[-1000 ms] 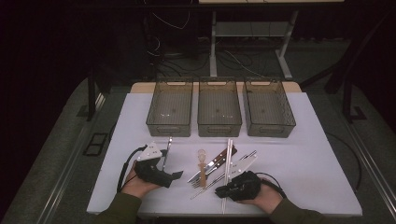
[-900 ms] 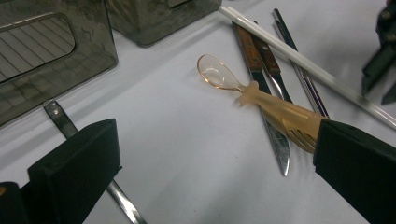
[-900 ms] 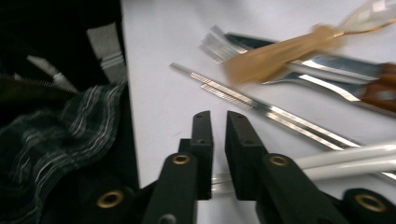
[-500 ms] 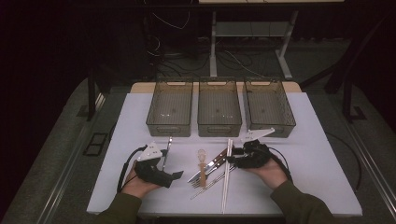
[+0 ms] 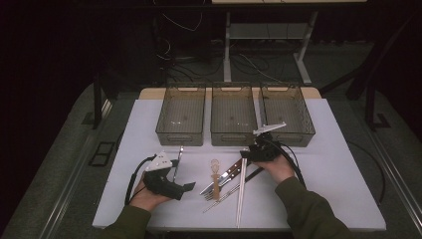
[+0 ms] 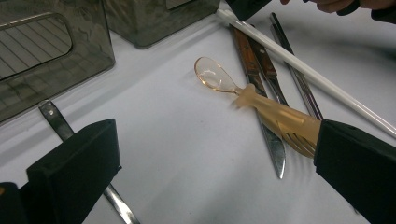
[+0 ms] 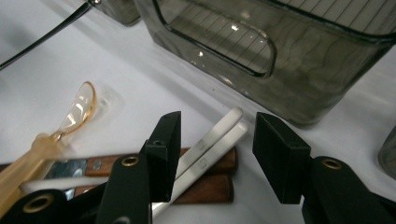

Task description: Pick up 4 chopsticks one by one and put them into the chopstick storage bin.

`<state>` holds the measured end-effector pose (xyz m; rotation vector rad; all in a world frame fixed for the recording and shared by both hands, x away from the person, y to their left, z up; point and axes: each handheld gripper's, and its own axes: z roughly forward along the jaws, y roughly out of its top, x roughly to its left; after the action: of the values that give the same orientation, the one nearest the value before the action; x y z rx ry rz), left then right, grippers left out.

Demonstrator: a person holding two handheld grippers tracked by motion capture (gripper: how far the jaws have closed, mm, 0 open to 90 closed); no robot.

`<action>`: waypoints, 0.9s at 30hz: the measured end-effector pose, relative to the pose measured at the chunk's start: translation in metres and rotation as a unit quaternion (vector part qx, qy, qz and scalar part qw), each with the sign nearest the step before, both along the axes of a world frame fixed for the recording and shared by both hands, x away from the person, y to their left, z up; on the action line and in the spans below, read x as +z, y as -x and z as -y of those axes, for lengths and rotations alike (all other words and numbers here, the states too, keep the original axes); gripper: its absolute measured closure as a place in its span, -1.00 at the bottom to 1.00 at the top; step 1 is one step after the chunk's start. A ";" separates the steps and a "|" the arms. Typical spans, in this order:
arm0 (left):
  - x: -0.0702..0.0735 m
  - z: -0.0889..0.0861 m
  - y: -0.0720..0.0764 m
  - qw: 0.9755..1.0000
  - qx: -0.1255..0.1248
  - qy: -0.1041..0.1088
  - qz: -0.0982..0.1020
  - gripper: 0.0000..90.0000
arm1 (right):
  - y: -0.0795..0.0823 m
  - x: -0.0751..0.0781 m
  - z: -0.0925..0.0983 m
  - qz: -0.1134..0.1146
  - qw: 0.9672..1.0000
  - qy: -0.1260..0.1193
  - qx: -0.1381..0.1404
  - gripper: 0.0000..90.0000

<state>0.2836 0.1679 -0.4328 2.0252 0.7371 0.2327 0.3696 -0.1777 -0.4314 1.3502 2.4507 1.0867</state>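
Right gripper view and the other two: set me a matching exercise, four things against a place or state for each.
Things:
1. pair of white chopsticks
2. translucent amber plastic spoon
3. right gripper
4. three smoky clear plastic bins

Places or states:
A. in a row at the table's far side
B. lying across two wooden-handled knives
C. jaws apart, a jaw on either side of the white sticks, not pressing
D. bowl pointing toward the bins, handle over a fork

Pairs: 1-B, 2-D, 3-C, 4-A

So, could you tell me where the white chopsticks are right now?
In the right gripper view the chopsticks lie across two wooden knife handles, their tips between the right gripper's open jaws, just short of the middle bin.
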 end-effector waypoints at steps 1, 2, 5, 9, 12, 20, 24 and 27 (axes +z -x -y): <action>0.000 0.000 0.000 1.000 0.000 0.000 -0.001 -1.00 | 0.000 0.000 0.000 0.000 1.000 0.000 0.000 0.14; 0.000 0.000 0.000 1.000 0.000 0.001 -0.001 -1.00 | -0.001 -0.002 -0.002 -0.004 1.000 0.006 -0.003 0.14; 0.000 0.000 0.000 1.000 0.000 0.001 -0.001 -1.00 | -0.003 -0.004 -0.004 -0.005 1.000 0.008 -0.004 0.19; 0.000 0.000 0.000 1.000 0.000 0.001 -0.001 -1.00 | -0.004 -0.006 -0.006 -0.009 1.000 0.012 -0.003 0.25; 0.000 0.000 0.000 1.000 -0.002 0.001 -0.003 -1.00 | -0.005 -0.008 -0.006 -0.008 1.000 0.011 -0.003 0.27; -0.001 0.001 0.000 1.000 -0.002 -0.001 -0.004 -1.00 | -0.006 -0.009 -0.008 -0.009 1.000 0.009 -0.005 0.36; 0.000 0.001 0.000 1.000 -0.002 -0.002 -0.003 -1.00 | -0.007 -0.009 -0.011 -0.008 1.000 0.012 -0.004 0.39; 0.000 0.001 0.000 1.000 -0.002 -0.001 -0.004 -1.00 | -0.008 -0.009 -0.013 -0.005 1.000 0.013 -0.001 0.41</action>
<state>0.2833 0.1667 -0.4333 2.0299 0.7384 0.2244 0.3777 -0.1650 -0.4402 1.3554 2.4609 1.0468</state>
